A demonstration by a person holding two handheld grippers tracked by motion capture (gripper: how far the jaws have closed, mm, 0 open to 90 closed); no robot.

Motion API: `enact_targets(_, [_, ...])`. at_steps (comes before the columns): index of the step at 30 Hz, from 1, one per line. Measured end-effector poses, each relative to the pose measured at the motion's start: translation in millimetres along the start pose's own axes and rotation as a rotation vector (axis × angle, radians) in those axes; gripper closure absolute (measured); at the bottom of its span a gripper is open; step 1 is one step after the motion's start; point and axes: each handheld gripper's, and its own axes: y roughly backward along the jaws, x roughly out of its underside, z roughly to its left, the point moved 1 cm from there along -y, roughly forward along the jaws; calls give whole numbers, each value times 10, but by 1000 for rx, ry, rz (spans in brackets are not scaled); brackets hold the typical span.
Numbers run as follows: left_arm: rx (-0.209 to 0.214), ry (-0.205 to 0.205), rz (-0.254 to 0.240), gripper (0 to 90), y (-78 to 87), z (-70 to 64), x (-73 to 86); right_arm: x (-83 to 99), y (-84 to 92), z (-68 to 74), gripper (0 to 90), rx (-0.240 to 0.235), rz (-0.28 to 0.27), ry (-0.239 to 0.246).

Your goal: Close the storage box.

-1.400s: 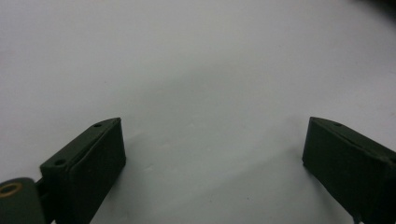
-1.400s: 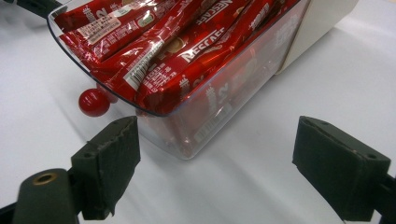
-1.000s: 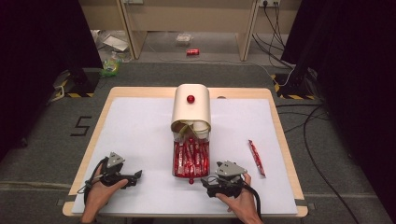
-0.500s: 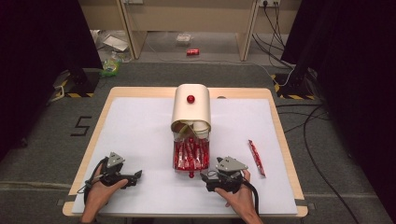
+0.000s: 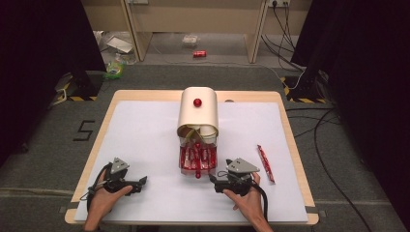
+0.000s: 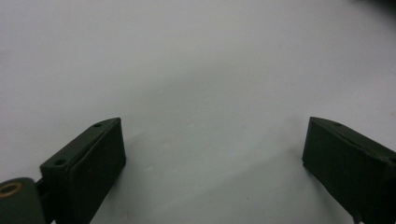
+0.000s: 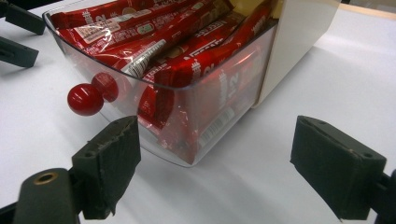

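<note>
The clear drawer (image 7: 187, 93) stands pulled out (full of red packets), both spread-jawed grippers empty, one packet (image 5: 265, 163) lying right of it.

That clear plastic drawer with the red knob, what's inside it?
The clear plastic drawer with the round red knob is packed with red snack packets, lying lengthwise. Its back end sits under the cream rounded box, so whatever lies in there is hidden.

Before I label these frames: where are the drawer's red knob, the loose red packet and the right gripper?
drawer's red knob (image 7: 85, 99): right gripper view, on the ball's front.
loose red packet (image 5: 265, 163): high view, mid-length of the wrapper.
right gripper (image 5: 213, 181): high view, between its open jaw tips.
</note>
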Motion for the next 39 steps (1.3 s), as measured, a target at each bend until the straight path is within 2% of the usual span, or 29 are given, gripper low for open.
enact_targets(6, [0, 0, 0, 51, 0, 0, 0, -15, -28, -17, 165, 12, -5, 6])
enact_targets(39, [0, 0, 0, 51, 0, 0, 0, -114, -214, -166, 168, 73, -45, -25])
